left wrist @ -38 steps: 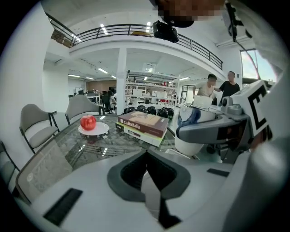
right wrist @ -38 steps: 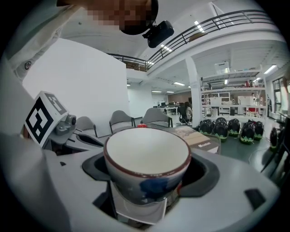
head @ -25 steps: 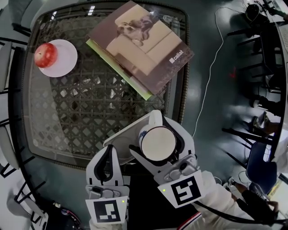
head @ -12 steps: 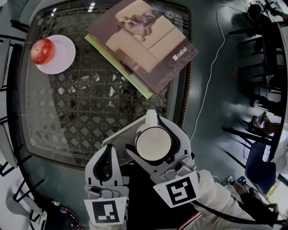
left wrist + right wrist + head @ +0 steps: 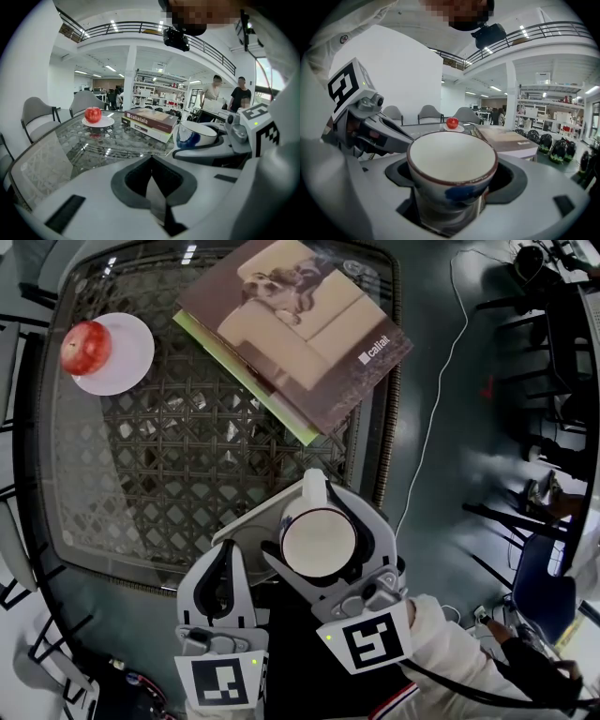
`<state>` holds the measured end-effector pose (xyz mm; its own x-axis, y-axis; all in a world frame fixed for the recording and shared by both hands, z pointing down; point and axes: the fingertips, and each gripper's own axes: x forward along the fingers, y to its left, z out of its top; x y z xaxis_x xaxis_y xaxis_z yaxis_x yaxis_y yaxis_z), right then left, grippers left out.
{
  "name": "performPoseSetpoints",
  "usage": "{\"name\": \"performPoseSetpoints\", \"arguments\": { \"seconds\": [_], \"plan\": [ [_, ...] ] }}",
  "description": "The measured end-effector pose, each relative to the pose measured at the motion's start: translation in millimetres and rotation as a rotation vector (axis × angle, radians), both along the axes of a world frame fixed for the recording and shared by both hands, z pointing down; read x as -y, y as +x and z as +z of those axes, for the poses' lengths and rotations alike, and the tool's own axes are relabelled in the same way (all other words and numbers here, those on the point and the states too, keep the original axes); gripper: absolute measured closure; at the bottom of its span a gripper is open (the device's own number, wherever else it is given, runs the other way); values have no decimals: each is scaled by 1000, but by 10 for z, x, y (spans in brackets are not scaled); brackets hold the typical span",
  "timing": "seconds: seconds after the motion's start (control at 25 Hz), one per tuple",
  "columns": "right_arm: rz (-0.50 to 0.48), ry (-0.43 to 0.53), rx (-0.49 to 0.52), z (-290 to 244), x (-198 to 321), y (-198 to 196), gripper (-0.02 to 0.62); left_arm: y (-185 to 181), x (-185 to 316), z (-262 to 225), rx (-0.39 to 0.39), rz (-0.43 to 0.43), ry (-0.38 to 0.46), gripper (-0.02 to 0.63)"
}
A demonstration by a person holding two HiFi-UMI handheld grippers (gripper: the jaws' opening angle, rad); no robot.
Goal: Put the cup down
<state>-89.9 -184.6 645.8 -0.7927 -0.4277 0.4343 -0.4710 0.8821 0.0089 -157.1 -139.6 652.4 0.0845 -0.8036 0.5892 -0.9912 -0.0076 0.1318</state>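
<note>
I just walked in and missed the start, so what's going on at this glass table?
A person holds a two-jaw gripper in each hand. The right gripper is shut on a white ceramic cup with blue markings, held upright over the near edge of the glass-topped wicker table; it looks not yet set down. The left gripper sits beside it, jaws together and empty. Farther back, a red apple rests on a white plate, beside large stacked books.
</note>
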Motion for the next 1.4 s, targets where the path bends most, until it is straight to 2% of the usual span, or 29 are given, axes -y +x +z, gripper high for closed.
{"name": "performPoseSetpoints", "arguments": {
  "seconds": [0.08, 0.16, 0.32, 0.48, 0.68, 0.84, 0.92, 1.16, 1.4],
  "plan": [
    [5, 5, 1, -1, 1, 2, 178, 0, 23, -13, -7, -10, 13, 596],
    [3, 14, -1, -3, -2, -2, 178, 3, -14, 23, -23, -25, -19, 596],
    [-8, 13, -14, 10, -17, -2, 178, -1, -22, 22, -13, -8, -16, 597],
    [-12, -46, -12, 63, -45, 2, 178, 13, -44, 41, -26, -11, -25, 597],
    [-27, -62, -31, 93, -59, 12, 178, 45, -71, 34, -28, -11, -27, 596],
    [-13, -143, 36, 74, -107, 11, 173, 48, -106, 18, -20, -16, -30, 597],
    [-24, -169, 39, 86, -144, 12, 140, 54, -121, -7, -17, -16, -25, 596],
    [-28, -124, -16, 74, -141, 103, 133, 67, -236, -105, -5, -14, -14, 596],
    [-8, -106, -28, 46, -114, 194, 133, 39, -342, -214, 12, -17, -8, 595]
  ]
}}
